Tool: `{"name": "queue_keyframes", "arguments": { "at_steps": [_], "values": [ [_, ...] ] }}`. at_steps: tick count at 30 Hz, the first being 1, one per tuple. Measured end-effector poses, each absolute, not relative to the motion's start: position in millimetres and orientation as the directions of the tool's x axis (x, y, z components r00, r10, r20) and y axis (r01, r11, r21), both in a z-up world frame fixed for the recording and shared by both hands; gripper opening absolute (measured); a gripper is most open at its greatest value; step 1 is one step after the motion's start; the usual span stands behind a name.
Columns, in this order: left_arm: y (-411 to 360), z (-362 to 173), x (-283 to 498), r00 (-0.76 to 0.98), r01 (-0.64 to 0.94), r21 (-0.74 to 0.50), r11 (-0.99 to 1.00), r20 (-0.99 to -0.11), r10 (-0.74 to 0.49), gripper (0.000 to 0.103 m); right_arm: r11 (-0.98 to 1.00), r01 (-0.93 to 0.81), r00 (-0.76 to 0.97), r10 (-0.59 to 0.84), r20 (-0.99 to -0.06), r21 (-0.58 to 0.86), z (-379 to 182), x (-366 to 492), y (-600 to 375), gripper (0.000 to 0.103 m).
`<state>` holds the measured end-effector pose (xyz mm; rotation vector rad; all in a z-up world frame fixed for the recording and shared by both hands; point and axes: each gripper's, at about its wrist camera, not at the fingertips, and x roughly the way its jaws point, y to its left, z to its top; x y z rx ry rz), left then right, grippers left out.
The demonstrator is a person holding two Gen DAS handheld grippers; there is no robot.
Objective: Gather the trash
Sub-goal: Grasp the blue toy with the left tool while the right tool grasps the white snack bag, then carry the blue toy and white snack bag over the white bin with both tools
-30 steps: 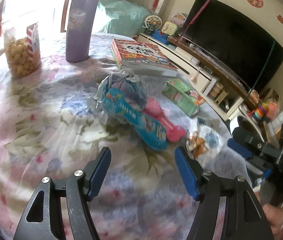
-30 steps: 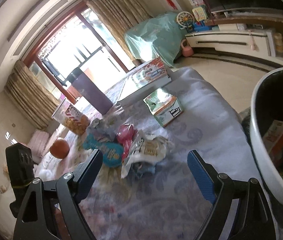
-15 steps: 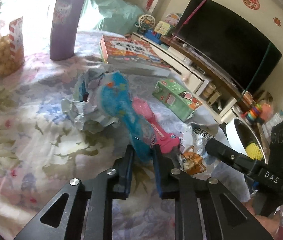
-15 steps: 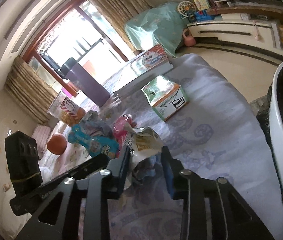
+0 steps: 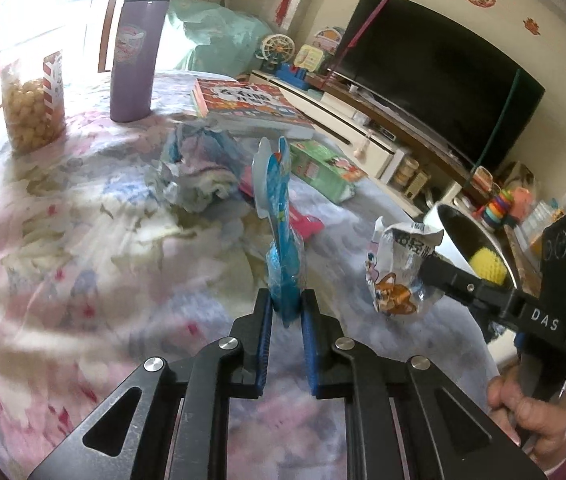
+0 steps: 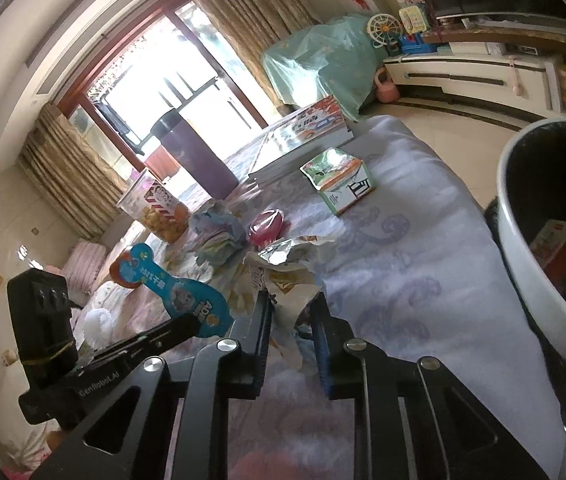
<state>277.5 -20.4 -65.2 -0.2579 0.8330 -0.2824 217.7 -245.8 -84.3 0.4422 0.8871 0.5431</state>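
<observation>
Both wrappers lifted off table since earlier; red carton (image 6: 559,246) visible only right view.

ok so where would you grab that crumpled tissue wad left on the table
Take the crumpled tissue wad by its raised, bunched top, coming down from above with a hand-held gripper. It lies as a loose mound on the floral tablecloth, so there is no firm edge to pinch from the side. The pink wrapper lies close on its right, so the near-left side looks freer.
</observation>
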Motion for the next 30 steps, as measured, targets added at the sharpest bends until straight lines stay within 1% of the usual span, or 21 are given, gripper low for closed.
{"name": "queue_keyframes", "arguments": {
  "at_steps": [11, 30],
  "values": [
    [-51.3, -54.5, 252.4, 0.62, 0.233, -0.317, 0.919, -0.68, -0.391, 0.012, 0.796, -0.234, 0.564, 0.579, -0.588, 0.559, -69.0, 187.8, -274.5, 0.019],
    [-118.7, -41.5, 252.4, 0.572, 0.372, -0.285, 0.883, -0.679, -0.46, 0.012, 0.826, -0.128, 0.664, 0.482, -0.571, 0.549, -53.2, 158.4, -342.4, 0.019]
  ]
}}
